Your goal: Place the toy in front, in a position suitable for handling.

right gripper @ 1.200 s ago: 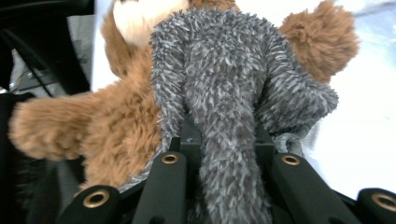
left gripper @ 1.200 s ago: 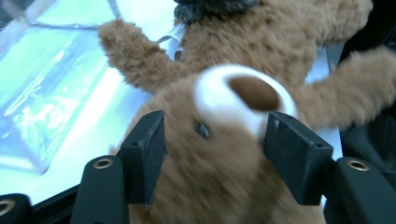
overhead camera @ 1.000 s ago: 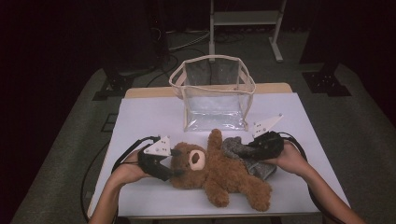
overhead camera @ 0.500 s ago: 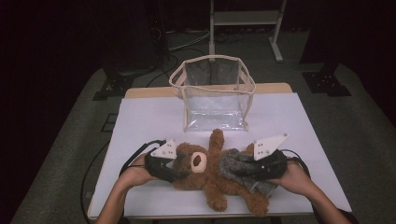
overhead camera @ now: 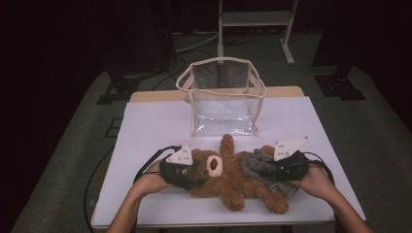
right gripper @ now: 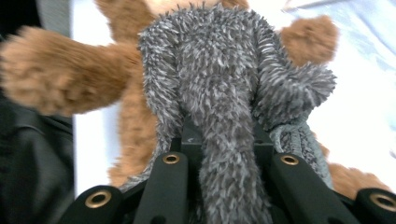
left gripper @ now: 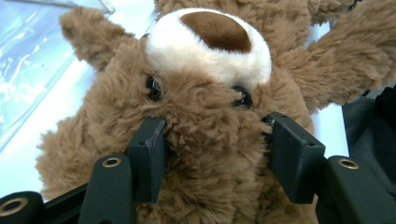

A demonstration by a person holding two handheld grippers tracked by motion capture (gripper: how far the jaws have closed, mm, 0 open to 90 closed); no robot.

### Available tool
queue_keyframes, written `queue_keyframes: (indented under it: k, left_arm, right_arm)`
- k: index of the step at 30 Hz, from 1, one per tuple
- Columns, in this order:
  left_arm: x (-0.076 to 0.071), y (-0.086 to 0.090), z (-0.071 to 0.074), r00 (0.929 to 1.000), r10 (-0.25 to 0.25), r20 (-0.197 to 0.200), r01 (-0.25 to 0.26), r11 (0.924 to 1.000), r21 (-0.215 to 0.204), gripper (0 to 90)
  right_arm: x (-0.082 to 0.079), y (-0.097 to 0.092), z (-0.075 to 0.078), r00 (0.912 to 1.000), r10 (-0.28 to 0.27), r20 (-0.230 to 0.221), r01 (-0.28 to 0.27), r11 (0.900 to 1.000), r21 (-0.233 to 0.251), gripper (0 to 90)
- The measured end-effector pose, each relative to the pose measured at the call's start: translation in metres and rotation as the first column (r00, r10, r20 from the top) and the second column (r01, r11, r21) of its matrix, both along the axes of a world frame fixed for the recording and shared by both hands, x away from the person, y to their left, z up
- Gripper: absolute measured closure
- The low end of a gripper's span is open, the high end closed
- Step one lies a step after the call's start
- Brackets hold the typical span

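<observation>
One teddy bear (overhead camera: 228, 177), lying on its back at the near middle of the counter (overhead camera: 150, 126), head to the left, legs to the right. Brown shaggy fur, cream muzzle with dark brown nose, two black eyes; one grey fuzzy garment (overhead camera: 255, 165) wrapped round the lower body. Left claw (left gripper: 212, 154) just closing in, both pads pressed into the fur of the head. Right claw (right gripper: 219, 140) pressed together, pinching a fold of the grey garment. One clear plastic bag (overhead camera: 222, 99) with beige trim, upright and open-topped, just beyond the bear. Bare white counter left and right of the bag; near edge close behind the hands.
</observation>
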State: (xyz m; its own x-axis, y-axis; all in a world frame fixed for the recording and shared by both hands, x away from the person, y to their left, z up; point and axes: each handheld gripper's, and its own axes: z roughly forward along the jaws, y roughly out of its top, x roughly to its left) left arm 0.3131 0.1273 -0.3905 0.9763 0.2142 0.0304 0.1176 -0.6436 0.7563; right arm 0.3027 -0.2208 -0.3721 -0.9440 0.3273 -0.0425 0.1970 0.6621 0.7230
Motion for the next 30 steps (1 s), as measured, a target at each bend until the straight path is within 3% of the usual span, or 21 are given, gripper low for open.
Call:
queue_keyframes:
  k: [7,13,15,16,18,24,30]
  left_arm:
    - [-0.002,-0.026,-0.001,1.0,-0.004,0.0,0.004,0.9999,-0.015,42.4]
    - [-0.005,-0.05,0.001,0.9994,-0.031,0.017,0.031,0.9995,-0.007,42.3]
    - [-0.005,-0.059,-0.001,0.9989,-0.042,0.022,0.042,0.9991,0.0,42.3]
    - [-0.005,-0.059,-0.001,0.9989,-0.042,0.022,0.042,0.9991,0.0,42.2]
    - [-0.004,-0.061,0.0,0.9987,-0.043,0.028,0.042,0.999,0.011,42.0]
    - [-0.005,-0.05,0.001,0.9982,-0.056,0.023,0.056,0.9984,0.002,41.0]
    - [-0.007,-0.039,0.0,0.9978,-0.056,0.036,0.056,0.9984,0.01,41.9]
  right_arm:
    - [0.004,-0.009,0.008,0.9996,-0.021,0.021,0.021,0.9995,-0.022,74.1]
    - [-0.002,0.016,0.02,0.998,0.048,0.041,-0.048,0.9986,0.02,74.1]
    - [-0.008,0.029,0.019,0.9956,0.082,0.046,-0.082,0.9966,0.005,74.1]
    - [-0.008,0.029,0.019,0.9956,0.082,0.046,-0.082,0.9966,0.005,74.1]
    - [-0.013,0.037,0.013,0.9928,0.097,0.07,-0.094,0.9947,-0.042,74.1]
    - [-0.004,0.011,0.003,0.9988,0.048,0.015,-0.048,0.9988,-0.006,75.2]
    - [0.001,0.011,0.002,0.9984,0.055,0.015,-0.055,0.9983,-0.017,75.3]
